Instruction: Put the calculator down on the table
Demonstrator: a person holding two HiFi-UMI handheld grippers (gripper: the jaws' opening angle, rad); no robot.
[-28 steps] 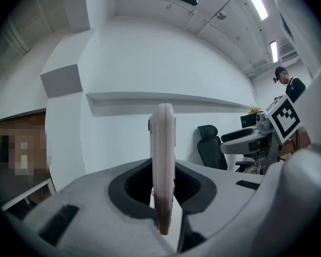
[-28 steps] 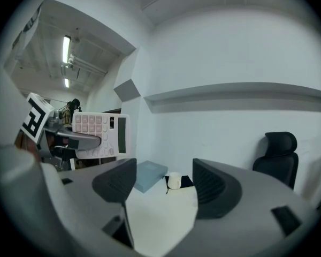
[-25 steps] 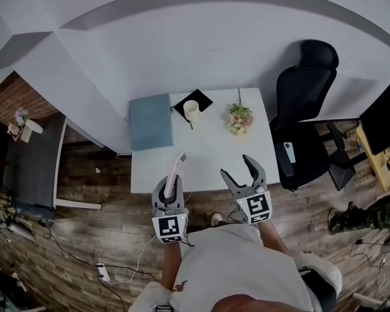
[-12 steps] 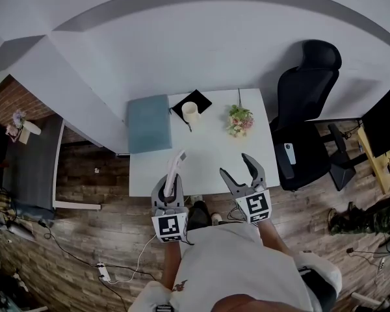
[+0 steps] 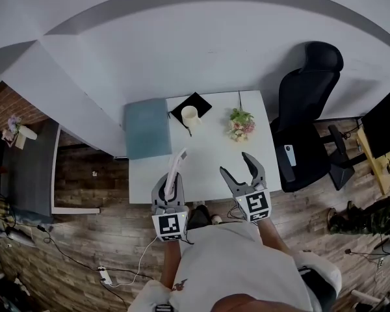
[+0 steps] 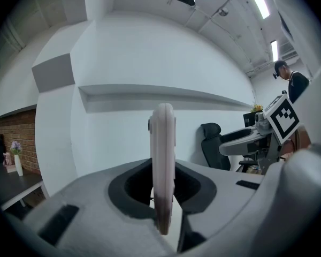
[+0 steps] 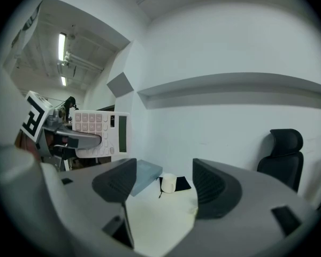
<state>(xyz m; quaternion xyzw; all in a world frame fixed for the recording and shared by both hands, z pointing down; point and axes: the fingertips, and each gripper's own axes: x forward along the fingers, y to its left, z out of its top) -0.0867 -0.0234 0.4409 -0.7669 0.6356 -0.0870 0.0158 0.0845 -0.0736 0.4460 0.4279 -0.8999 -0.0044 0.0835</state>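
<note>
Your left gripper has its jaws pinched on the calculator, gripping it at its keypad end. The calculator stands on its long edge. Seen along the jaws in the left gripper view it is only a thin pale strip running up between the two pads.

Its long axis follows the line of the gripper. In the head view it points from you toward 12 o'clock, leaning a touch toward 1 o'clock. The display end leads, away from you. The right gripper view shows the keys and display facing 3 o'clock, toward your other hand.

The calculator is held up off the white table, and in the head view it sits over the table's near edge.

Your right gripper is at 3 o'clock from the left one, level with it and apart from it. Its jaws are spread wide with nothing between them.

Farther out on the table:
- At 12 o'clock, a cream cup stands on a black cloth.
- At 11 o'clock lies a blue-grey slab.
- At 1 o'clock is a small bunch of flowers.

A black office chair stands off the table's 3 o'clock side.
</note>
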